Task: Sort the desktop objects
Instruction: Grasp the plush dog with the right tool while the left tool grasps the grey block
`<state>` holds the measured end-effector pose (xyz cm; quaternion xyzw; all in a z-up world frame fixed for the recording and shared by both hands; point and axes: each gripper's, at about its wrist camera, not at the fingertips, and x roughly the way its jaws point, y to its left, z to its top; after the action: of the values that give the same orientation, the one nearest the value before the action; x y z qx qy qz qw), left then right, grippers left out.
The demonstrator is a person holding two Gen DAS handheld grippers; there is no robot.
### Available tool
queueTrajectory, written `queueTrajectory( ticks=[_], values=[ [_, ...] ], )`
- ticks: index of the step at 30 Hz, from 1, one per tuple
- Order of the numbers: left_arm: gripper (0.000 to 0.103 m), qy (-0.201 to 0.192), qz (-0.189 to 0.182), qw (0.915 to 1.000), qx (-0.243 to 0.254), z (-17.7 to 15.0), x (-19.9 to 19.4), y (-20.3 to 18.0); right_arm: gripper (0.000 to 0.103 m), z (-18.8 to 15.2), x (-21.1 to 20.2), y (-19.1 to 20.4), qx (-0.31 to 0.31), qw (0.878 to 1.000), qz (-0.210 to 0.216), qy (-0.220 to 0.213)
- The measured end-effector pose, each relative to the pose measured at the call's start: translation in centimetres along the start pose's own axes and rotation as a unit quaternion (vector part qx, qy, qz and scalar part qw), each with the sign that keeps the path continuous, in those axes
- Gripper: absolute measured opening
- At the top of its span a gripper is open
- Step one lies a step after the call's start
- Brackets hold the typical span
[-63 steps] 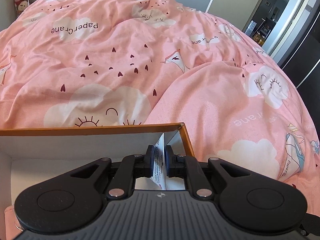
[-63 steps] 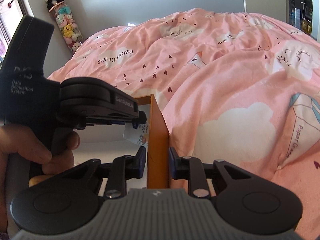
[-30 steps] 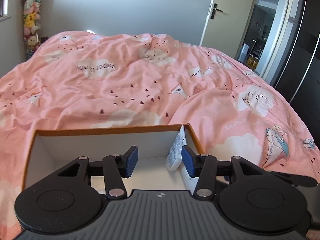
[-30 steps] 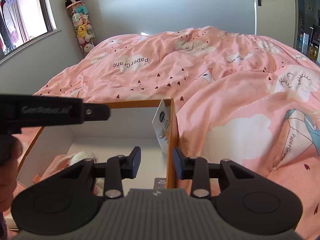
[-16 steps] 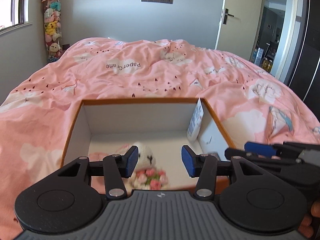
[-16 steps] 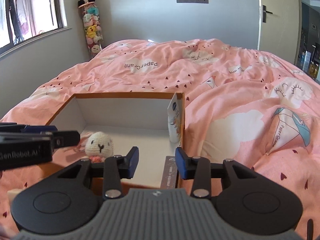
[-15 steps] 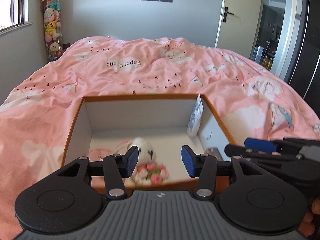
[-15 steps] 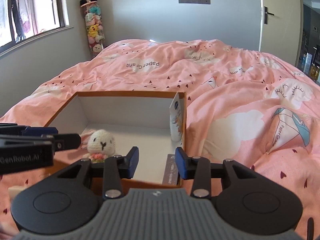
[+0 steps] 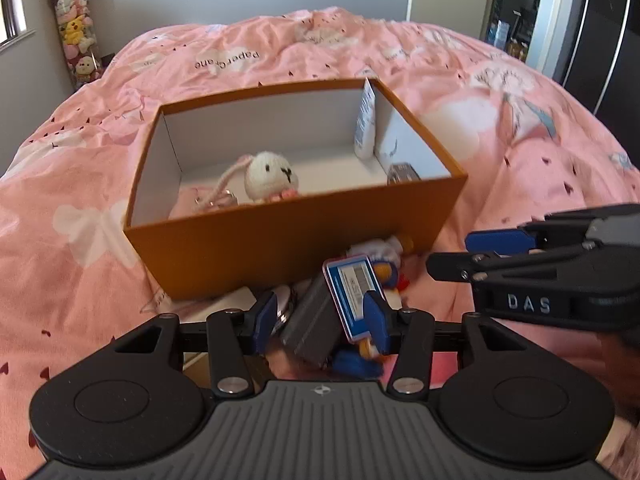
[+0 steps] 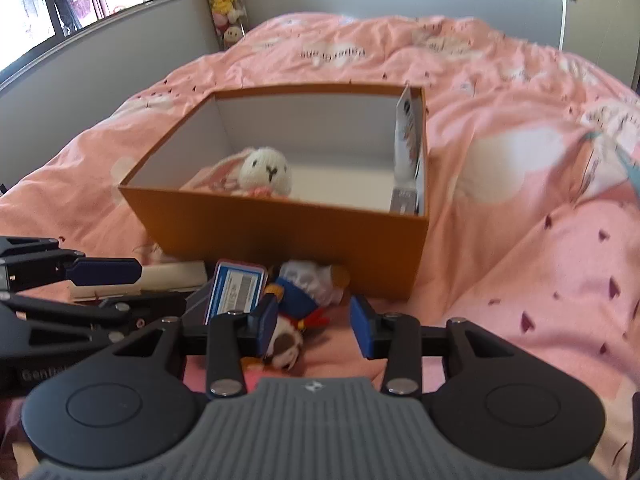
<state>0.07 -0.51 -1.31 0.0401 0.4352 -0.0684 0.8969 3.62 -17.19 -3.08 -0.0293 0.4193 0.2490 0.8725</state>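
One orange box point(image 9: 296, 236) with white inner walls sits open on a pink printed duvet point(image 9: 80, 168), and it holds three things: one white knitted rabbit point(image 9: 271, 176) lying at the near left, one white tube point(image 9: 365, 120) standing upright in the far right corner, and one small grey item point(image 9: 402, 172) at the near right, half cut off by the box wall and too blurred to name. On the duvet just in front of the box lies a small heap: one pink-edged card with a blue and white label point(image 9: 352, 292), one grey block point(image 9: 316, 324) under it, one plush doll in blue and white point(image 10: 304, 292), and one cream slab point(image 10: 172, 276) at the left, all partly hidden by the tools. The left gripper point(image 9: 320, 316) hangs over the heap with its jaws apart, gripping nothing. The right gripper point(image 10: 314, 326) hovers over the doll, jaws also apart and empty, having just been opening
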Motion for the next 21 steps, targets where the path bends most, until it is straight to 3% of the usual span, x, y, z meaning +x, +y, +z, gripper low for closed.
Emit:
queueTrajectory(
  ticks=[4, 8, 11, 21],
  values=[
    [0.056, 0.017, 0.0, 0.9998, 0.002, -1.0, 0.0, -0.3, 0.043, -0.8, 0.9, -0.5, 0.017, 0.999, 0.022, 0.044],
    [0.056, 0.063, -0.009, 0.9979, -0.009, -2.1, 0.6, -0.4, 0.043, -1.6, 1.7, -0.7, 0.026, 0.996, 0.035, 0.079],
    [0.056, 0.065, -0.011, 0.9976, -0.019, -2.5, 0.5, -0.1, 0.043, -2.2, 2.3, -0.4, 0.026, 0.993, 0.054, 0.101],
    [0.056, 0.059, -0.023, 0.9956, -0.069, -2.1, 1.3, 1.8, 0.043, -1.3, 4.0, -0.2, 0.042, 0.99, 0.092, 0.097]
  ],
)
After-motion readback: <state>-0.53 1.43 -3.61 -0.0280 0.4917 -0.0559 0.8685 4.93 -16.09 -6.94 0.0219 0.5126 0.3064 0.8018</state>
